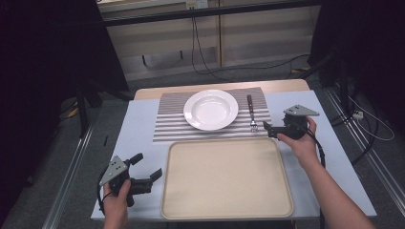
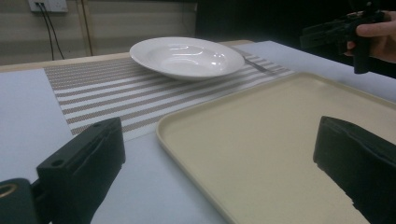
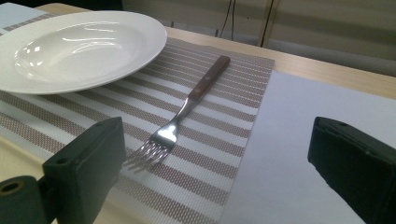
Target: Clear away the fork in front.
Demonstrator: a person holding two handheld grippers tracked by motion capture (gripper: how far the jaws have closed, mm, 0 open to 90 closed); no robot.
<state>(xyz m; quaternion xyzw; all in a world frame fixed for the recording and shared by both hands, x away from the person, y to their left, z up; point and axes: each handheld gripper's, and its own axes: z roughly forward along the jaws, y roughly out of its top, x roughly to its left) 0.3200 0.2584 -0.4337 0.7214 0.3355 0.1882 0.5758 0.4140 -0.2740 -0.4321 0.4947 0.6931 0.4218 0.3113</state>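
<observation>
Where the mat [image 1: 210, 131] ends—pale blue table [image 1: 138, 129], grey floor [image 1: 52, 162].

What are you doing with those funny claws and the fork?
A person holds a gripper in each hand. The right gripper is open, close to the fork on the striped placemat, beside the white plate. The left gripper is open too, beside the beige tray. Nothing is picked up yet.

The plate [image 3: 74, 49] is cut off at the left edge in the right gripper view; the tray [image 2: 280, 149] is cropped below in the left gripper view.
</observation>
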